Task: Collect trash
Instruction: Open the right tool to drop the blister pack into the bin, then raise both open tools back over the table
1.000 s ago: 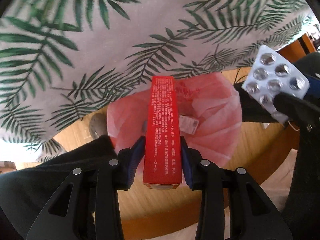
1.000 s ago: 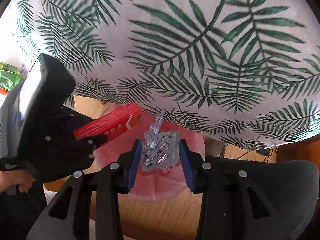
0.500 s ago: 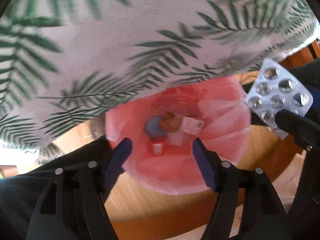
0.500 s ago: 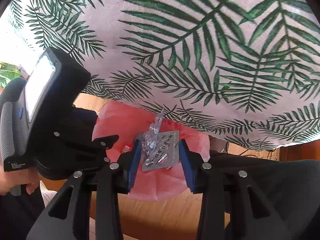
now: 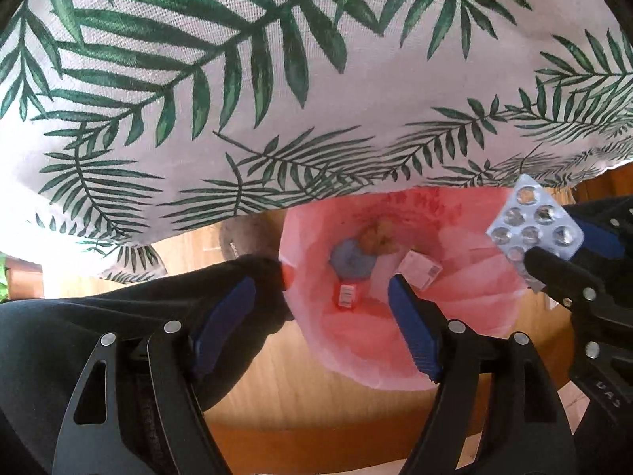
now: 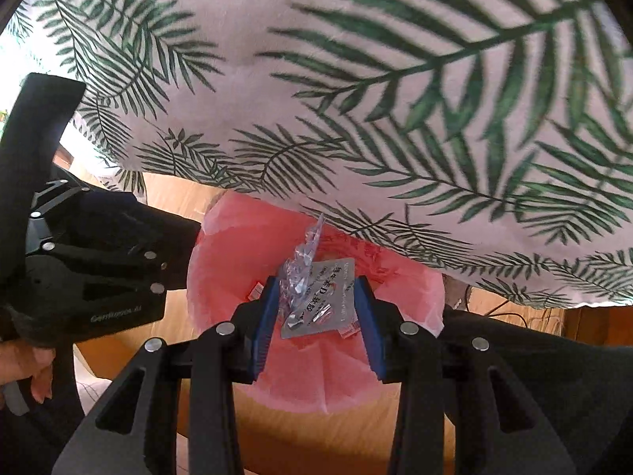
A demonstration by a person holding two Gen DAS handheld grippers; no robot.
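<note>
The left gripper (image 5: 320, 308) hangs over the pink-lined trash bin (image 5: 467, 316) with its blue pads (image 5: 225, 312) spread wide and nothing between them; it points straight down into the bin mouth. To its right, the right gripper (image 6: 314, 316) pinches a silver blister pack (image 6: 324, 301), with a scrap of crumpled clear plastic (image 6: 300, 265) standing up at the pack's left edge; the pads press on both long sides of the pack, so the grip looks firm. The step in hand, as I judge it, is dropping this pack into the bin. To do it well, the right gripper should be centred over the opening, clear of the overhanging leaf-print tablecloth (image 6: 356, 99) and of the left tool, before the jaws part, since a light foil pack and loose plastic can flutter sideways and catch on the liner's rim or slide to the wooden floor (image 5: 316, 396). Opening fully and low over the mouth would help both pieces fall together. Inside the bin, the left wrist view shows a red carton (image 5: 347, 295) standing on end at the bottom, a bluish round thing (image 5: 352, 263) behind it, a brownish lump (image 5: 378, 237) further back that is too blurred to name, and a small white box (image 5: 419, 271) to the right.
</note>
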